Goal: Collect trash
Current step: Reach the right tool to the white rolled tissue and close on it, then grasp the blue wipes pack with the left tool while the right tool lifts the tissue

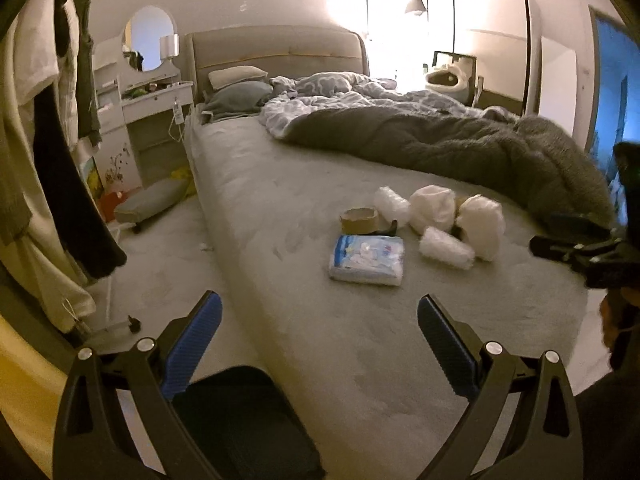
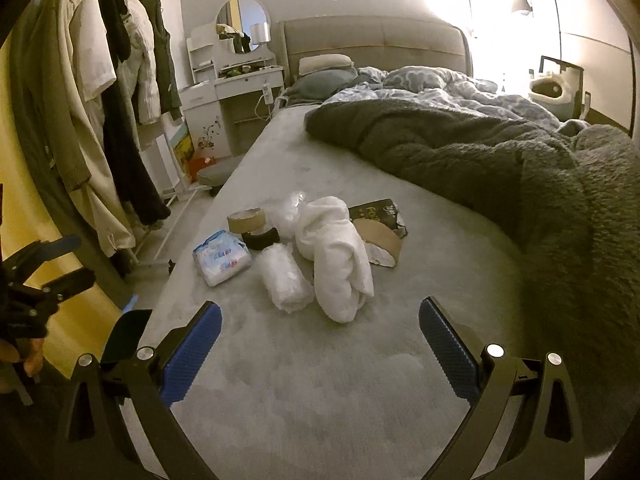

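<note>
Left wrist view looks across a bed with a bare grey sheet, its padded headboard at the far wall. A crumpled grey blanket covers the far right side. A white dressing table with a round mirror stands left of the bed, and clothes hang on a rack.

Trash lies grouped mid-sheet: a blue-and-white tissue pack, a tape roll, bubble wrap rolls, white crumpled wads, a cardboard strip and a dark packet whose lettering is too blurred to read. The pack's print is illegible.

Both the left gripper and the right gripper hang above the sheet, fingers spread wide, holding nothing.
</note>
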A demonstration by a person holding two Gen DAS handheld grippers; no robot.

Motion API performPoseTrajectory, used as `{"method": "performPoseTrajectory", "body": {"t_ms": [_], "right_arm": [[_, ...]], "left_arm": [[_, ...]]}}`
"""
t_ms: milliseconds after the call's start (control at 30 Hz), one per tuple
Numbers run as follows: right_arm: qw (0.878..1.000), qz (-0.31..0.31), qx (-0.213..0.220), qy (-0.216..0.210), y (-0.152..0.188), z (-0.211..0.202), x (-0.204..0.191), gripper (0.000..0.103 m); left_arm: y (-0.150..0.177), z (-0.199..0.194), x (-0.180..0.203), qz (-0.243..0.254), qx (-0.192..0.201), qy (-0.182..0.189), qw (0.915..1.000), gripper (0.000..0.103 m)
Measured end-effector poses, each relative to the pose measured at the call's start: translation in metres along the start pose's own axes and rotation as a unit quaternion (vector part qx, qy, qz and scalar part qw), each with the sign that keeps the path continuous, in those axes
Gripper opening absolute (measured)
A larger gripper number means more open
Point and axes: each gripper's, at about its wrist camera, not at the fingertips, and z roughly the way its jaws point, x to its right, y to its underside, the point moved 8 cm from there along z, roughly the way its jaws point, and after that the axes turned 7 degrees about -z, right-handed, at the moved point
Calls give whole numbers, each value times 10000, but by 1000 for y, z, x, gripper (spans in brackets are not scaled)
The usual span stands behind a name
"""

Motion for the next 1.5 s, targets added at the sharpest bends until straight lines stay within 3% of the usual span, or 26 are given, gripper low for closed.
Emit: {"method": "performPoseTrajectory", "body": {"t_ms": [167, 233, 500, 700, 1033, 1433, 1467, 1500], "right_arm": [[9999, -97, 65, -19, -11, 11, 4, 96], [9999, -130, -7, 19, -12, 20, 9, 84], [9996, -166, -195, -105, -14, 44, 17, 59], [9989, -252, -353, -172, -14, 59, 15, 48], [9985, -111, -450, -277, -16, 69, 24, 28], [9994, 124, 2, -334, -48, 44, 24, 26], [9993, 132, 17, -354, -50, 44, 23, 26], [9992, 144, 41, -376, -52, 44, 22, 26]], "left_arm": [[-2, 21, 5, 4, -169, 219, 9996, 100], [-4, 27, 8, 67, -177, 317, 9993, 100], [-14, 49, 19, 160, -201, 740, 9969, 99], [-14, 68, 30, 396, -299, 840, 9952, 99], [-13, 103, 30, 373, -600, 903, 9934, 99], [-4, 132, 39, 268, -927, 1071, 9896, 98], [-5, 134, 41, 264, -942, 1063, 9895, 96], [-4, 136, 42, 295, -972, 1011, 9897, 85]]}}
